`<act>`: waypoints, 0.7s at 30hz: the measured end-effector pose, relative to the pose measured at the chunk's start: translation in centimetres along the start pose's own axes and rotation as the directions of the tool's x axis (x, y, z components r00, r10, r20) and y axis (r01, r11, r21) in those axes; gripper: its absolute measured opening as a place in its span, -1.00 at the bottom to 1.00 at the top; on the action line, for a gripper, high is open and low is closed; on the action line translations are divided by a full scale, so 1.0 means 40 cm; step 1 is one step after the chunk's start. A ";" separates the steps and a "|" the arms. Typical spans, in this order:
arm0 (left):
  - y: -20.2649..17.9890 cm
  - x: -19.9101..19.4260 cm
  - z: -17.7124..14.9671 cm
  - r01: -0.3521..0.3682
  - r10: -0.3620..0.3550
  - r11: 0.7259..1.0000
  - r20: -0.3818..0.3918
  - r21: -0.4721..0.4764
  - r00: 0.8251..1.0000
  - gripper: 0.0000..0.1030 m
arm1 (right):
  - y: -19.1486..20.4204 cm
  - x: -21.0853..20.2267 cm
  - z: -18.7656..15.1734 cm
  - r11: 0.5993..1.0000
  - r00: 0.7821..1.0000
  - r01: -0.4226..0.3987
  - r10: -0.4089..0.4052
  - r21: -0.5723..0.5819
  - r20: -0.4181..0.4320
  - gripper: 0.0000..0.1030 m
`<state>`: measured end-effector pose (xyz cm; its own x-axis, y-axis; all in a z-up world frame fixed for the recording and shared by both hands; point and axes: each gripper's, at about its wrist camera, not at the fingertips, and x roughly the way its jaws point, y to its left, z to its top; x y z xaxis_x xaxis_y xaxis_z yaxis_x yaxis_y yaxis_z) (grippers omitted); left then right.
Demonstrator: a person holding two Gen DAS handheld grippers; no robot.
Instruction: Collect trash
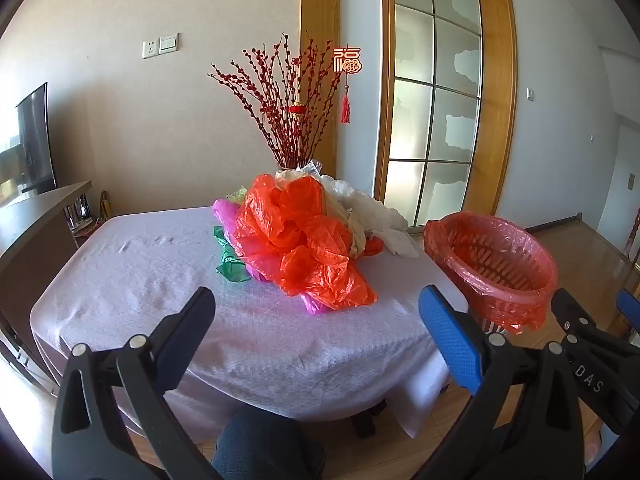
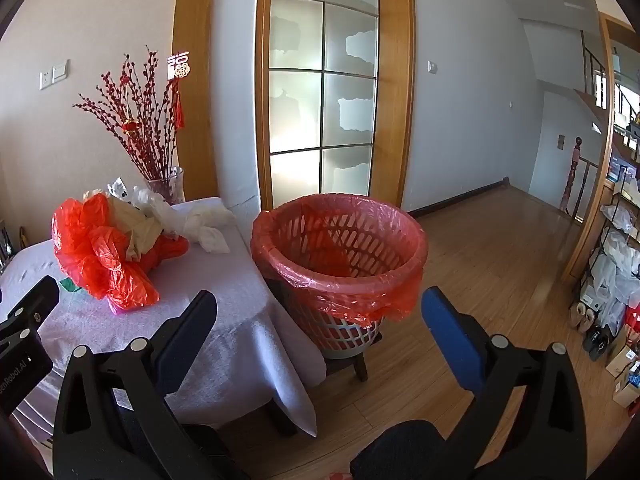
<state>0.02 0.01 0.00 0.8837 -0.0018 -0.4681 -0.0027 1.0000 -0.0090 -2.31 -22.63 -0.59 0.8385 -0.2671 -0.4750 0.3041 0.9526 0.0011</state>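
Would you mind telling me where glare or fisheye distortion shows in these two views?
Left wrist view: the door frame bows, the glass door glows backlit. Right wrist view: sunlight glares on the floor, corners are vignetted black.

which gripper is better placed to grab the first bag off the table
Left, probably. The left gripper is open and faces the pile of plastic bags straight across the table. The right gripper, also open, points at the lined bin, with the pile off to its left.

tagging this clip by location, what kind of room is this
Most likely a home living or dining room: a cloth-covered table holding a vase of red festive branches, a television on a sideboard, and a wood floor leading toward a stair railing.
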 end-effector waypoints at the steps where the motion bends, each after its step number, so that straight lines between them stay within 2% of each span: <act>1: 0.000 0.000 0.000 0.000 0.000 1.000 0.000 0.000 1.000 0.92 | 0.000 0.000 0.000 1.000 1.000 0.000 0.000 -0.001 0.000 0.97; 21: 0.000 0.000 0.000 -0.001 0.001 1.000 -0.001 0.000 1.000 0.92 | 0.005 0.000 0.005 1.000 1.000 0.001 -0.001 -0.005 0.001 0.97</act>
<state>0.02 0.01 0.00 0.8832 -0.0012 -0.4690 -0.0034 1.0000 -0.0089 -2.17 -22.47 -0.42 0.8389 -0.2682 -0.4737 0.3028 0.9531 -0.0035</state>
